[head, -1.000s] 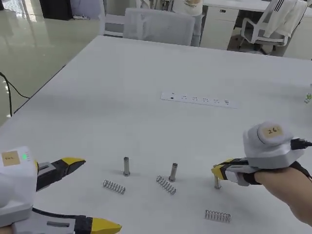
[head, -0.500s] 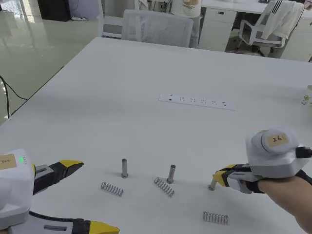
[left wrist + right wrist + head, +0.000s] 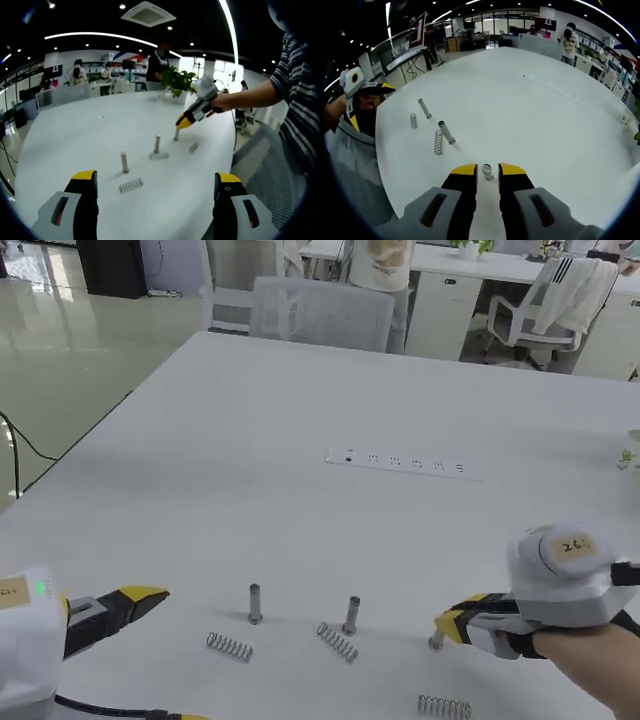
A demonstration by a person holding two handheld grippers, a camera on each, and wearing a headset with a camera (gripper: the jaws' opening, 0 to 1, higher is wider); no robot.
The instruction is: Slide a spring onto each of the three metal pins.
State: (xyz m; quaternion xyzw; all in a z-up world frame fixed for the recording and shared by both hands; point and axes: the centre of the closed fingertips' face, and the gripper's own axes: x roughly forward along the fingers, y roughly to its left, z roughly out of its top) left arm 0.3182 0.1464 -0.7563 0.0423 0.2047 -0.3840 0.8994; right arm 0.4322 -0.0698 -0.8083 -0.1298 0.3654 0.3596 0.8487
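- The left tool (image 3: 156, 176) has grey jaws with yellow rubbery tips. They stand wide apart and hold nothing, low over the near edge of the tabletop (image 3: 300, 400).
- The right tool (image 3: 488, 171) has its jaws drawn narrow, one on each side of the right pin (image 3: 486, 171). I cannot tell whether they pinch it.
- All three pins are short, smooth metal cylinders. The left pin (image 3: 255, 602) and the middle pin (image 3: 351, 614) stand upright and bare.
- The three springs are thin wire coils lying flat. The left spring (image 3: 229, 645) lies just in front of the left pin. The middle spring (image 3: 338, 641) lies at the foot of the middle pin. The right spring (image 3: 444, 706) lies nearer the person than the right pin.
- The tabletop is plain, matte white and wide. A long white power strip (image 3: 400, 462) lies farther back on it.
- Beyond the table are a grey mesh-backed chair (image 3: 320, 312), a glossy pale floor (image 3: 80, 330) and white desks.
- In the left gripper view, a leafy plant (image 3: 176, 81) stands at the far side of the tabletop.
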